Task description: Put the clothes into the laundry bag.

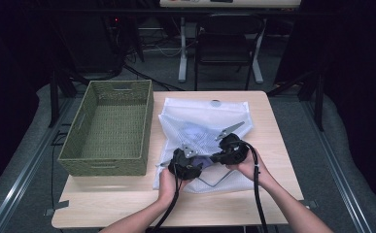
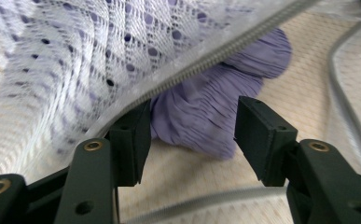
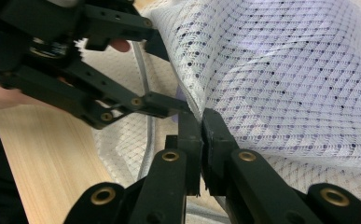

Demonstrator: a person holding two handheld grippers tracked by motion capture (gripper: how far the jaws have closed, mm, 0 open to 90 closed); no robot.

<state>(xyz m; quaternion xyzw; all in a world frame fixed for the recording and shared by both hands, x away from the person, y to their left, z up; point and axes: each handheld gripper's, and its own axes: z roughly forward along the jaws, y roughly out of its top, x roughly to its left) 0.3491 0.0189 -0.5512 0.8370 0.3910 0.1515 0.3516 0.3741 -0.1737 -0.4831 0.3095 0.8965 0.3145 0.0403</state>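
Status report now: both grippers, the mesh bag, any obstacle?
Right gripper shut on mesh bag edge. Left gripper open inside the mouth, purple cloth between jaws, not pinched. Zipper edge against one left jaw.

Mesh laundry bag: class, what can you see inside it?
Inside the mesh laundry bag lies a crumpled purple cloth, seen through its zippered opening. The netting blurs its far part.

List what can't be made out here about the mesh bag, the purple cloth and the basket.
- Purple cloth: left gripper view, its upper part hidden under the mesh bag and zipper edge; what garment it is stays unclear.
- Bag's near edge: high view, covered by the left gripper and right gripper.
- Basket: high view, its near inner wall hidden by its own rim.
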